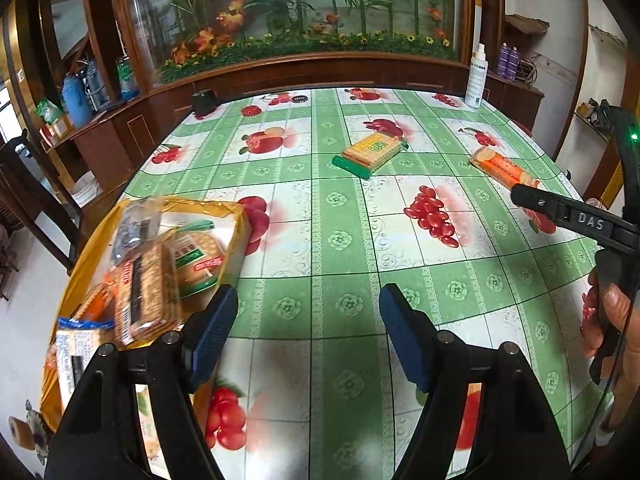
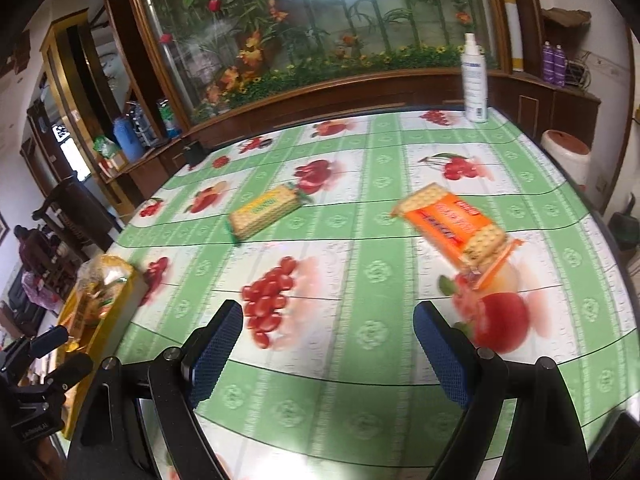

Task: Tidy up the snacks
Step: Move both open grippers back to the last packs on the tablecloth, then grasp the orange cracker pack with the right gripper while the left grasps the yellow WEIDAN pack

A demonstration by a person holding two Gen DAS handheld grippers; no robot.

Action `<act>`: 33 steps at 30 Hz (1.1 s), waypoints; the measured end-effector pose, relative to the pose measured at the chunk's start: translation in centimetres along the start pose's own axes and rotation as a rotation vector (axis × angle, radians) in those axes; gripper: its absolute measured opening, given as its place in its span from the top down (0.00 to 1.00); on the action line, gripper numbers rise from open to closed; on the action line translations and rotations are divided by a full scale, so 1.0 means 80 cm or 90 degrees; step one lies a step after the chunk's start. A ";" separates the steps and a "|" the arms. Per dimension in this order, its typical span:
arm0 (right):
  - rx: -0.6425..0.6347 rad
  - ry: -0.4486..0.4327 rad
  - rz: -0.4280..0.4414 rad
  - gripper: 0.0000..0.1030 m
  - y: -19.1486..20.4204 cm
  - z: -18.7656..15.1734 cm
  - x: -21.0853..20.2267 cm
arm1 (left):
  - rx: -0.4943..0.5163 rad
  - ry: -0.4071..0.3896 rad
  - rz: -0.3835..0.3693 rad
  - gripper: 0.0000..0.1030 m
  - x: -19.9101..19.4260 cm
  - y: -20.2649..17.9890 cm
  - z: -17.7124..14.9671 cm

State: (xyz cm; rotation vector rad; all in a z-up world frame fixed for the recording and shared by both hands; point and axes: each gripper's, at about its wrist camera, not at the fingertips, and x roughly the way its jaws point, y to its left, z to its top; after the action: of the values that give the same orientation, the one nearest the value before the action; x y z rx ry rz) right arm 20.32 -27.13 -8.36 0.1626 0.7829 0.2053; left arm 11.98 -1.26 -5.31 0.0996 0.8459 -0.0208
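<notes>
A yellow box (image 1: 240, 224) at the table's left edge holds several cracker packs (image 1: 148, 280); it also shows in the right wrist view (image 2: 120, 304). A green cracker pack (image 1: 370, 154) (image 2: 266, 210) lies mid-table. An orange cracker pack (image 1: 502, 170) (image 2: 454, 226) lies to its right. My left gripper (image 1: 308, 336) is open and empty just right of the box. My right gripper (image 2: 328, 356) is open and empty, short of the orange pack; it also shows in the left wrist view (image 1: 528, 196).
The table has a green fruit-print cloth (image 1: 340, 240). A white spray bottle (image 1: 477, 80) (image 2: 474, 80) stands at the far right edge. A small black object (image 1: 203, 101) sits at the far left corner. A wooden cabinet stands behind.
</notes>
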 end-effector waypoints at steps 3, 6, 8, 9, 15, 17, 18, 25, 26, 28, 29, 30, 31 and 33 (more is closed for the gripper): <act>0.004 0.000 -0.007 0.14 -0.017 0.004 0.001 | 0.000 0.006 -0.006 0.29 0.009 -0.003 0.006; 0.007 -0.008 -0.012 0.13 -0.038 0.012 0.002 | 0.008 0.008 -0.012 0.29 0.017 -0.009 0.015; 0.008 -0.004 -0.012 0.13 -0.051 0.020 0.008 | 0.016 0.005 -0.014 0.29 0.027 -0.014 0.024; 0.004 -0.002 -0.012 0.13 -0.057 0.027 0.013 | 0.021 0.012 -0.013 0.29 0.036 -0.016 0.030; -0.035 0.036 -0.023 0.13 -0.070 0.053 0.045 | 0.036 0.044 -0.019 0.29 0.080 -0.027 0.062; -0.041 0.047 -0.025 0.13 -0.073 0.056 0.052 | 0.042 0.048 -0.017 0.29 0.089 -0.030 0.071; -0.043 0.050 -0.024 0.13 -0.075 0.057 0.055 | 0.045 0.048 -0.015 0.29 0.094 -0.032 0.077; -0.068 0.071 -0.034 0.13 -0.088 0.060 0.077 | 0.062 0.045 -0.009 0.29 0.123 -0.046 0.110; -0.074 0.077 -0.036 0.13 -0.089 0.062 0.081 | 0.066 0.047 -0.008 0.29 0.128 -0.048 0.114; -0.085 0.082 -0.045 0.13 -0.090 0.064 0.087 | 0.081 0.052 -0.004 0.29 0.142 -0.056 0.124; -0.090 0.086 -0.051 0.13 -0.091 0.067 0.091 | 0.085 0.054 -0.003 0.29 0.146 -0.058 0.127; -0.091 0.089 -0.055 0.13 -0.092 0.069 0.094 | 0.091 0.055 -0.005 0.29 0.152 -0.060 0.131; -0.092 0.092 -0.059 0.13 -0.093 0.071 0.097 | 0.097 0.055 -0.008 0.29 0.158 -0.063 0.135; -0.094 0.097 -0.064 0.13 -0.095 0.076 0.102 | 0.113 0.059 -0.010 0.29 0.169 -0.068 0.141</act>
State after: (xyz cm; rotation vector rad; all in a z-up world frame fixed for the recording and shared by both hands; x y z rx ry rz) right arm 31.21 -32.96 -11.38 -0.0324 0.9215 0.1810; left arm 29.03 -7.46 -8.44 0.2617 0.9361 -0.1068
